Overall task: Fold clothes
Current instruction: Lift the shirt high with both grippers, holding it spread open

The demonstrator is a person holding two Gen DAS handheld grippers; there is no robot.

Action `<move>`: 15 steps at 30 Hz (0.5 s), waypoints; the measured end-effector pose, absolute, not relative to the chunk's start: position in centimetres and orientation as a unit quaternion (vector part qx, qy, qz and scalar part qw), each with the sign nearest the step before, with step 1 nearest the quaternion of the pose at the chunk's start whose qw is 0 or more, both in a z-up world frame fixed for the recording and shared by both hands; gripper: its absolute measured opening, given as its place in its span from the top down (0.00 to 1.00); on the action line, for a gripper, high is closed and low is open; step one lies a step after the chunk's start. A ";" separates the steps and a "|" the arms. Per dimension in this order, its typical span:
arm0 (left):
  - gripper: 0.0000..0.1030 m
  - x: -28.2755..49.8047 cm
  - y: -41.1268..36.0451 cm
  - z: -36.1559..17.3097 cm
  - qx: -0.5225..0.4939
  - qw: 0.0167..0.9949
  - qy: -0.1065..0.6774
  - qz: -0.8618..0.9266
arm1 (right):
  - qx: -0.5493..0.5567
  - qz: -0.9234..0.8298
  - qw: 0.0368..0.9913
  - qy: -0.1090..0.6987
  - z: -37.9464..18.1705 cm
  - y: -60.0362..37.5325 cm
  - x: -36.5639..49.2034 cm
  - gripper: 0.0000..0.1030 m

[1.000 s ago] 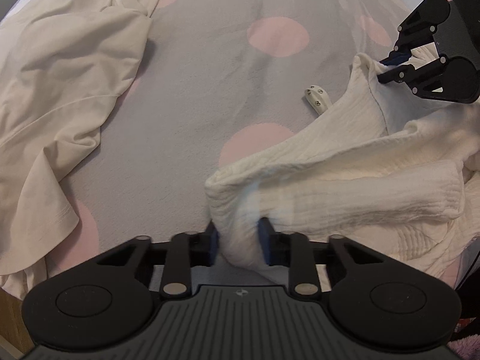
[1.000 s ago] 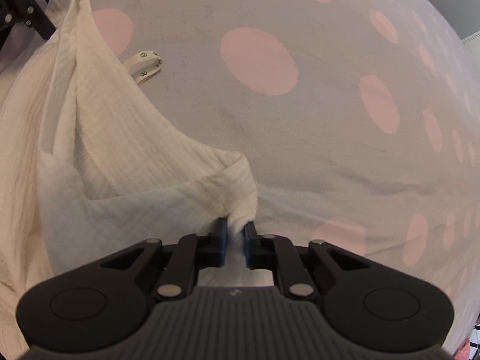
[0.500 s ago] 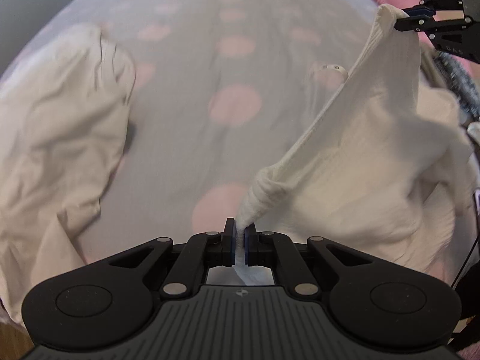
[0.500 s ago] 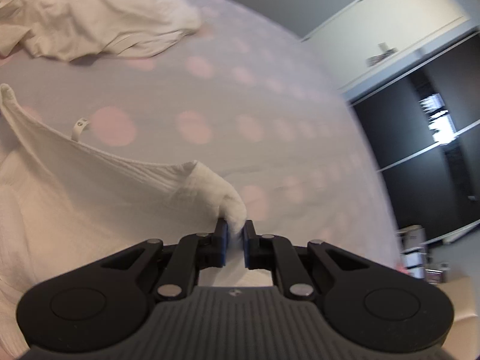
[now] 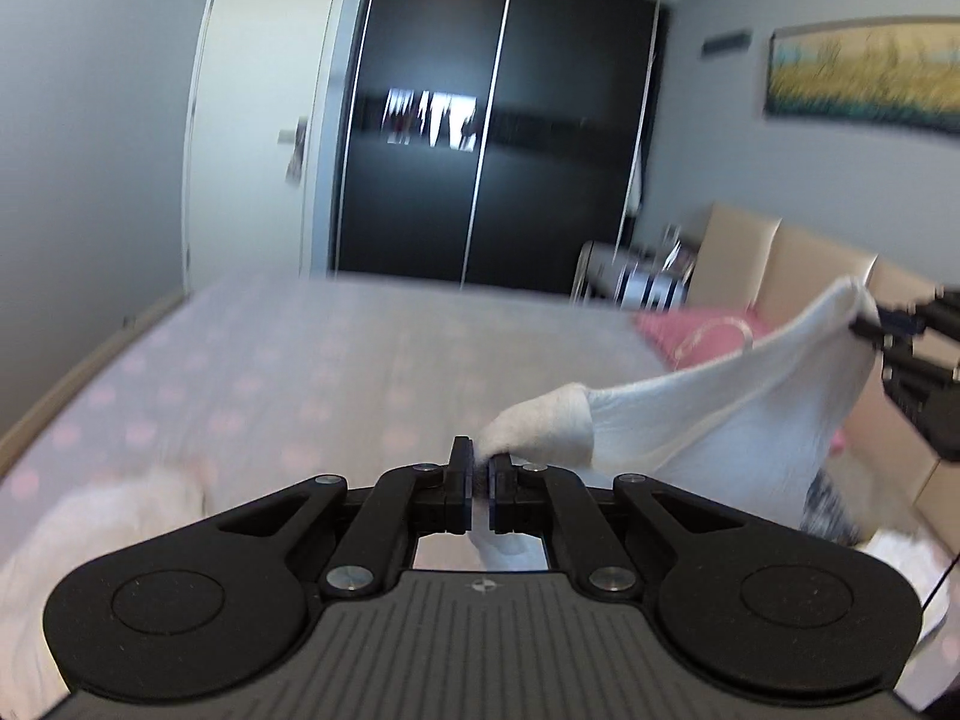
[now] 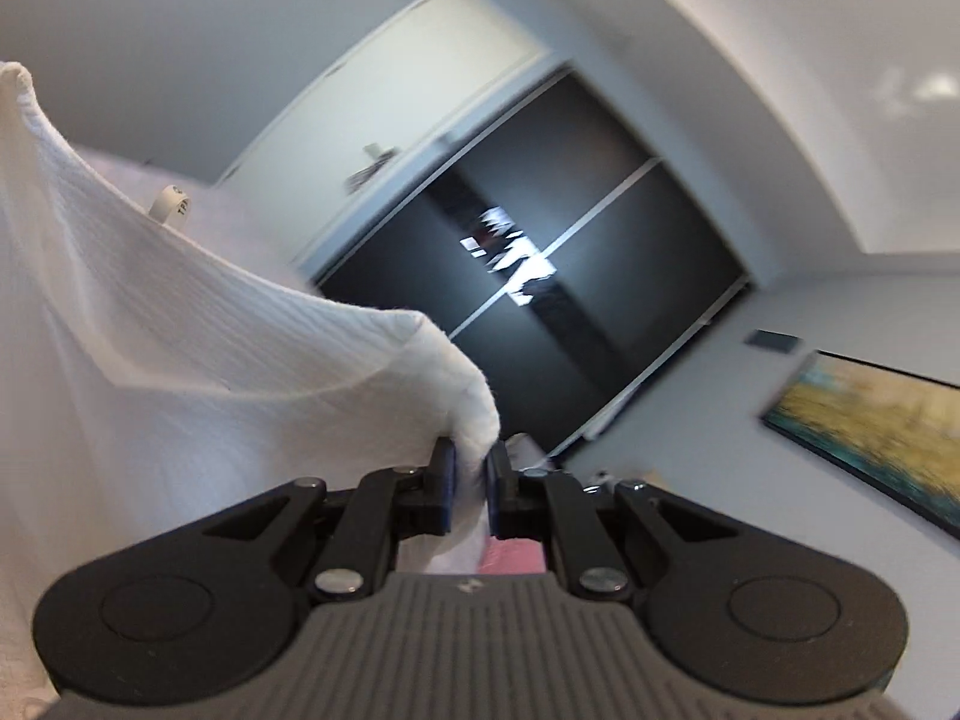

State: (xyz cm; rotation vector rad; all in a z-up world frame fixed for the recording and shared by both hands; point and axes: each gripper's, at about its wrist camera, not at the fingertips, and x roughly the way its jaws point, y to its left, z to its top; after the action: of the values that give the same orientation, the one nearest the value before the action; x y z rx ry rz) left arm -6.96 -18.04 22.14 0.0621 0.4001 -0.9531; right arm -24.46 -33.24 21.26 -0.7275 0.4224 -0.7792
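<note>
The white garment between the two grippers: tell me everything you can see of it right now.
The white garment looks like crinkled, ribbed cotton, thin enough to let light through. It hangs in the air above the bed, stretched between two pinched corners: the left gripper is shut on one bunched corner, the right gripper on the other. Its top edge sags between them, and the rest drapes downward. A small looped label stands up from the top edge. Its lower end is out of view.

A small white loop tag sewn to the top edge of the white garment carries dark printed letters, too blurred to read with any certainty. No other text, brand, number or sign is legible in either wrist view.
</note>
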 end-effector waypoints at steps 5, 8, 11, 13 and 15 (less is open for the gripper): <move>0.97 -11.1 -16.9 28.5 0.012 0.868 0.102 -0.485 | -0.324 -0.424 0.837 0.121 27.0 -31.0 -30.1 0.89; 0.97 -13.7 -15.6 31.2 0.000 0.868 0.053 -0.495 | -0.311 -0.439 0.839 0.078 29.7 -29.3 -33.3 0.89; 0.97 -15.4 -13.7 33.0 -0.019 0.866 0.015 -0.500 | -0.306 -0.440 0.843 0.041 31.5 -27.5 -35.8 0.89; 0.97 -16.5 -12.3 34.2 -0.028 0.865 -0.007 -0.501 | -0.297 -0.432 0.851 0.019 32.5 -26.3 -37.4 0.89; 0.97 -17.3 -11.0 35.0 -0.036 0.865 -0.029 -0.500 | -0.286 -0.424 0.859 -0.002 33.3 -25.3 -38.8 0.89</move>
State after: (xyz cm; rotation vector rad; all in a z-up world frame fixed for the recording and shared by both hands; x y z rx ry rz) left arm -17.29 -10.97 35.03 -0.0752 -0.0608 -1.0470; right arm -38.79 -25.27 33.29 -0.6011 -0.0036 -0.8898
